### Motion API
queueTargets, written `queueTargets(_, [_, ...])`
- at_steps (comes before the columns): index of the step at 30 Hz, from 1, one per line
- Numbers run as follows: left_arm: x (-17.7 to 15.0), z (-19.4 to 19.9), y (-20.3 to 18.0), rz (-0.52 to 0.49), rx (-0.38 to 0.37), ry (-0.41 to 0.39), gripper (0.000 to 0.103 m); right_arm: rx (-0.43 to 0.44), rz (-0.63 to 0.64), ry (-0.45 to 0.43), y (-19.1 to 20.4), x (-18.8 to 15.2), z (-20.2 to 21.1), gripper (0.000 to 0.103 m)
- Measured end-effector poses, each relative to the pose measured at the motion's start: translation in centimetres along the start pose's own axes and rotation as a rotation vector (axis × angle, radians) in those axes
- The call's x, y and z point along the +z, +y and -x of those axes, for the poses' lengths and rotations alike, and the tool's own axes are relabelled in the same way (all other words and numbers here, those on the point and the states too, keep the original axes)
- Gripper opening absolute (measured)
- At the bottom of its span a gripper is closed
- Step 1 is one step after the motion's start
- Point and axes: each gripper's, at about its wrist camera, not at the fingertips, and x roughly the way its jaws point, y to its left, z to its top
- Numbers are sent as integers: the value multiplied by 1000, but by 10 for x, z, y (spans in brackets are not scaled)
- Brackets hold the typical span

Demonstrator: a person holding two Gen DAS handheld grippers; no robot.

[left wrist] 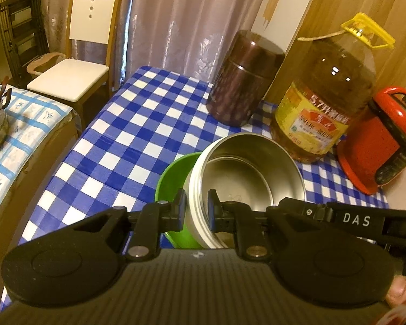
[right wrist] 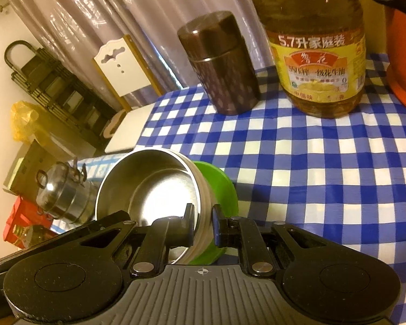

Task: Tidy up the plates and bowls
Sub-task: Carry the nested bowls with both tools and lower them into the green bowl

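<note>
A steel bowl point(left wrist: 246, 176) with a pale outer wall sits tilted inside a green bowl point(left wrist: 173, 178) above the blue checked tablecloth point(left wrist: 127, 135). My left gripper point(left wrist: 196, 208) is shut on the steel bowl's left rim, one finger inside and one outside. My right gripper point(right wrist: 203, 223) is shut on the same steel bowl's point(right wrist: 149, 187) right rim, with the green bowl point(right wrist: 219, 187) just beyond it. The right gripper's black arm marked DAS shows at the right of the left wrist view.
At the back of the table stand a brown canister point(left wrist: 243, 78), a big oil bottle point(left wrist: 324, 100) and an orange-red kettle point(left wrist: 379, 140). A white chair point(left wrist: 75, 54) stands left, beside a second table with a steel pot point(right wrist: 65, 192).
</note>
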Motion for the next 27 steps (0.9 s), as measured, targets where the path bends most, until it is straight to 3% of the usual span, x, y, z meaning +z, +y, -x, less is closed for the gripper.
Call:
queueTargets(19, [-10,-41,14,-36,25,62,14,-83,128,42,4,-7,-44,13])
queueTargets(27, [-9,-43,15,-36,24,49,14,-68,138,39,-1,-9,-50,15])
